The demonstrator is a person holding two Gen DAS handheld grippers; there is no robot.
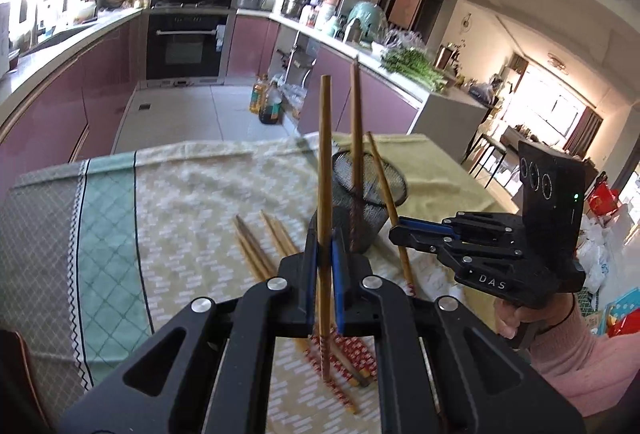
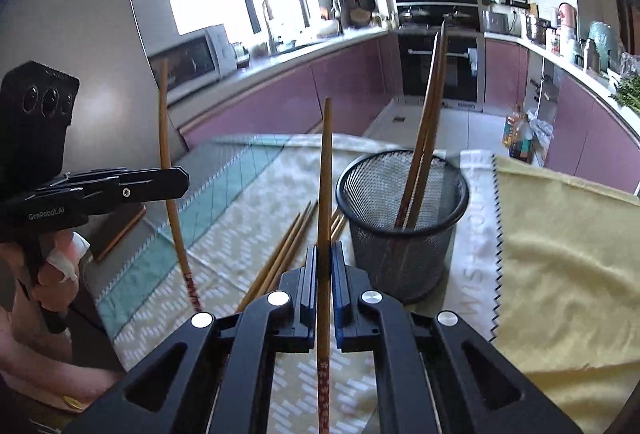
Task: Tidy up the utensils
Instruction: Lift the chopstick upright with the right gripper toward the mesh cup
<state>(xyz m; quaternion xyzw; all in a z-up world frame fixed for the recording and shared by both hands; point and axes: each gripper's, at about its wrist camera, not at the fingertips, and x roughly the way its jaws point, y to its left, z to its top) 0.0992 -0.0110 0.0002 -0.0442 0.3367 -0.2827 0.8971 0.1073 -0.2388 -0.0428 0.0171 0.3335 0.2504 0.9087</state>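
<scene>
A: What sits closest?
B: The left gripper (image 1: 325,254), clamped on an upright chopstick (image 1: 325,169).
A: And the other?
B: The right gripper (image 2: 325,262) pinches its own chopstick (image 2: 326,173) beside the mesh cup (image 2: 402,218), which holds two more; loose chopsticks (image 1: 260,246) lie on the cloth (image 1: 180,201).

Chopstick (image 1: 325,161) between left gripper (image 1: 325,254) fingers (image 1: 310,258)

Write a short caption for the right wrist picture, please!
Right gripper pinches one chopstick upright beside the mesh cup holding two more.

Pink sleeve (image 1: 576,354), black blue-padded hand-held gripper (image 1: 325,254)
</scene>
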